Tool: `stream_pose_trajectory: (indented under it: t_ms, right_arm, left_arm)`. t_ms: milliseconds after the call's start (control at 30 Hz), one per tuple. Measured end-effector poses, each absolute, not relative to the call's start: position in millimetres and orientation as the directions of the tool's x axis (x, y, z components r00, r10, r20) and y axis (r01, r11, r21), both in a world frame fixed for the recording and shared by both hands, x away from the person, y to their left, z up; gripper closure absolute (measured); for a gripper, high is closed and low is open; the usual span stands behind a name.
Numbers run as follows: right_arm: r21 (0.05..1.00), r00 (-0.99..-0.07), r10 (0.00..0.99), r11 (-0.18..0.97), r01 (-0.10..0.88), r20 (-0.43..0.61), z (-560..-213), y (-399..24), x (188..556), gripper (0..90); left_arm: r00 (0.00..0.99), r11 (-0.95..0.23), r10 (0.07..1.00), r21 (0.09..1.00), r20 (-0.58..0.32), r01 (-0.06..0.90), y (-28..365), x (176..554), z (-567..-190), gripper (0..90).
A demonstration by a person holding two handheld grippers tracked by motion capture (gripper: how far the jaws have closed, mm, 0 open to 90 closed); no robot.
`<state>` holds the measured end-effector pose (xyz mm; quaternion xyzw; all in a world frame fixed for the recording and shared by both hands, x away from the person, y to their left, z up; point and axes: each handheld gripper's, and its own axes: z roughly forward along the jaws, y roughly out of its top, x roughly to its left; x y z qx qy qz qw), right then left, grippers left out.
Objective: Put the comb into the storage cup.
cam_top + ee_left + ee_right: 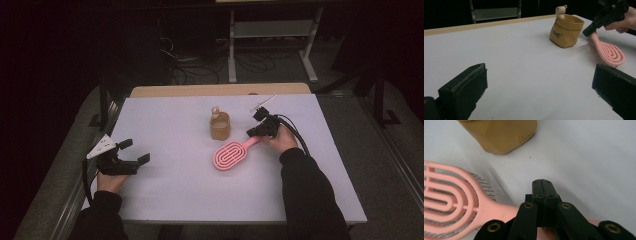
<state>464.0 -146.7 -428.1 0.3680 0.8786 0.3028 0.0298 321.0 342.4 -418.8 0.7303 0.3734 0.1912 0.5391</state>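
My right gripper (256, 131) is clamped tight on the handle of the pink hairbrush (231, 154), whose head rests on the white table (165, 190) just beside the tan pouch (219, 126). Lifting it remains. My left gripper (134, 151) waits wide open, holding nothing. Its view reveals a bear figure (561, 11) in the pouch.

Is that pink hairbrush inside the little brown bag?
No, the pink hairbrush lies on the white table, beside the brown bag rather than in it.
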Motion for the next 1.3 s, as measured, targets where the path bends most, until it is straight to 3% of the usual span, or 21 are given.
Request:
stream_pose_trajectory:
  t_ms: [1300]
  right_arm:
    - [0.507, -0.712, 0.676, 0.554, 0.66, 0.189, -436, -178, 439, 88.7]
  left_arm:
    - [0.658, -0.145, 0.741, 0.926, -0.131, 0.348, 341, 322, -420, 0.0]
